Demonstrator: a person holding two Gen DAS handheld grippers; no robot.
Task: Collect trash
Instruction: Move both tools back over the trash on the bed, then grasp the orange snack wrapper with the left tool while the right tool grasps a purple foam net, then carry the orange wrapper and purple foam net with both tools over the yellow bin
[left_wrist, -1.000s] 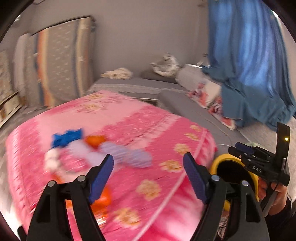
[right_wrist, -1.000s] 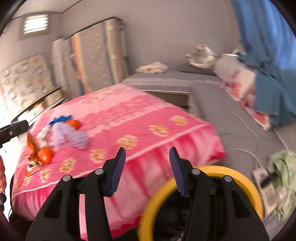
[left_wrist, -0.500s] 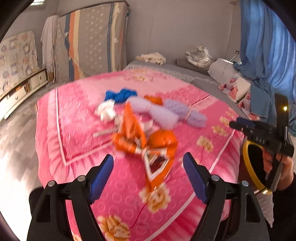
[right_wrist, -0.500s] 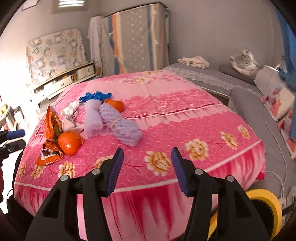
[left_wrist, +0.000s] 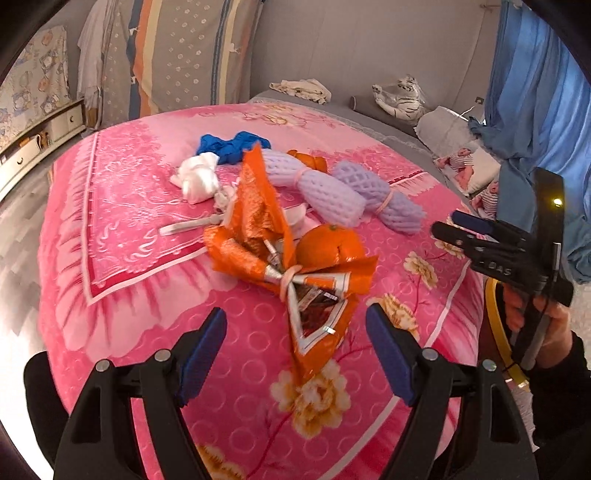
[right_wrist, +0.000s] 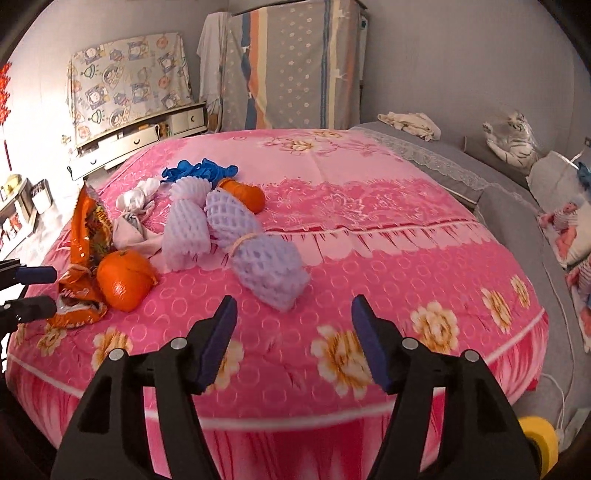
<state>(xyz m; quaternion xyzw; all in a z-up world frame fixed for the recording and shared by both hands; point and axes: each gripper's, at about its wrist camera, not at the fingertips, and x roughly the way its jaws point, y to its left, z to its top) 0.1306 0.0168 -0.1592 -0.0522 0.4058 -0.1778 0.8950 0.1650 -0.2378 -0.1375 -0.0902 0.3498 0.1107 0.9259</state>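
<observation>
I have brought both grippers down toward the pink bed (left_wrist: 122, 229). My left gripper (left_wrist: 295, 343) stands wide and empty just before the orange wrapper (left_wrist: 258, 225); my right gripper (right_wrist: 290, 328) has just been opening, empty, near the foam nets (right_wrist: 258, 258).

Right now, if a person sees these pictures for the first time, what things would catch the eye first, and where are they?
The bright pink flowered blanket fills both views. On its left part lies a heap of litter: a crumpled orange snack wrapper next to an orange fruit, with lilac foam nets and a blue glove behind them. The open left tongs hang just before the wrapper, with nothing between them.
</observation>
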